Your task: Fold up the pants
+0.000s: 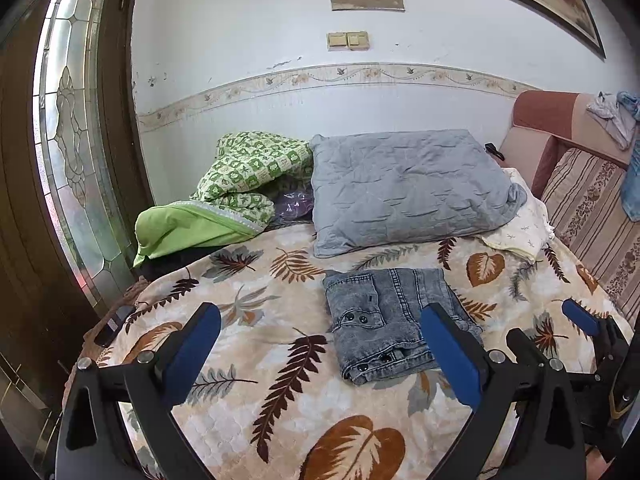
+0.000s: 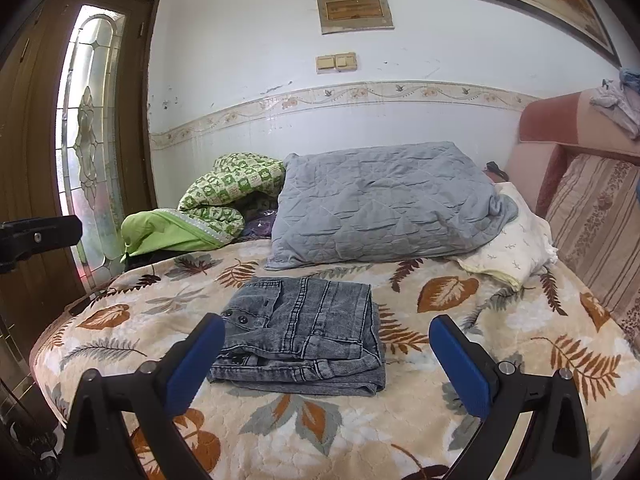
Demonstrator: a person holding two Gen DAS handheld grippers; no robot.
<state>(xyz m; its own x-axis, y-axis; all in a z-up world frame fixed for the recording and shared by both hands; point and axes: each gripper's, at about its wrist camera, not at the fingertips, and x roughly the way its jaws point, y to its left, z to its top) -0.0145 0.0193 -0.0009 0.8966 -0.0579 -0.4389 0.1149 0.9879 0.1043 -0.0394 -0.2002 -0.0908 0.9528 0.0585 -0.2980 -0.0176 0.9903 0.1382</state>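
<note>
Jeans [image 2: 304, 328] lie folded in compact stack mid-blanket [image 2: 500, 320], at 12 o'clock from my right gripper [image 2: 326, 356] — jaws spread, empty; left gripper [image 1: 320, 348] likewise gaping, jeans at 1 o'clock — I judge fold complete, so both held clear

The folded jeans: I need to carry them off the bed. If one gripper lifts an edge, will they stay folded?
Probably not. The folded jeans are several loose denim layers, so lower layers would likely sag open. Stacked thick, they look fairly heavy; the plush blanket may drag.
</note>
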